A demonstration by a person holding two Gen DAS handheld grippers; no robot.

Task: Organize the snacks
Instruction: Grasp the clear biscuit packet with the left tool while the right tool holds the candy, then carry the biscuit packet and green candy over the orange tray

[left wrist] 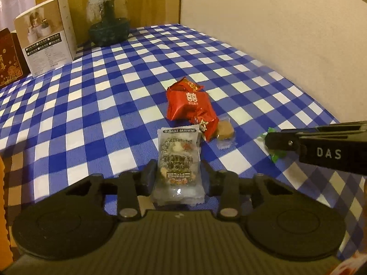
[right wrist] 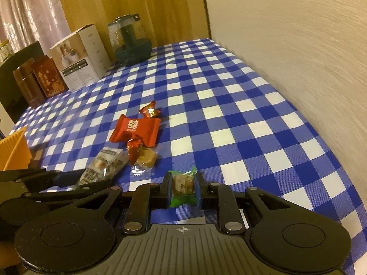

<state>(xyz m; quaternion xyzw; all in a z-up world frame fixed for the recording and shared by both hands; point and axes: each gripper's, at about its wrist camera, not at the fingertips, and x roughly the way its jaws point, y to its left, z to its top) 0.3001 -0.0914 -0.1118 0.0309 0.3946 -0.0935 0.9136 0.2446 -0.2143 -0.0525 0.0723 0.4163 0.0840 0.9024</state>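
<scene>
The left tongs (left wrist: 177,171) point forward and steeply down at the surface (left wrist: 114,87), jaws level with each other and drawn in on a clear packet (left wrist: 178,160), which they pinch at its near end. The right tongs (right wrist: 183,188) point down at the same slant, jaws closed tight on a green-wrapped sweet (right wrist: 183,184). In the left wrist view the right tongs reach in from the right edge, tips low over the surface.
</scene>
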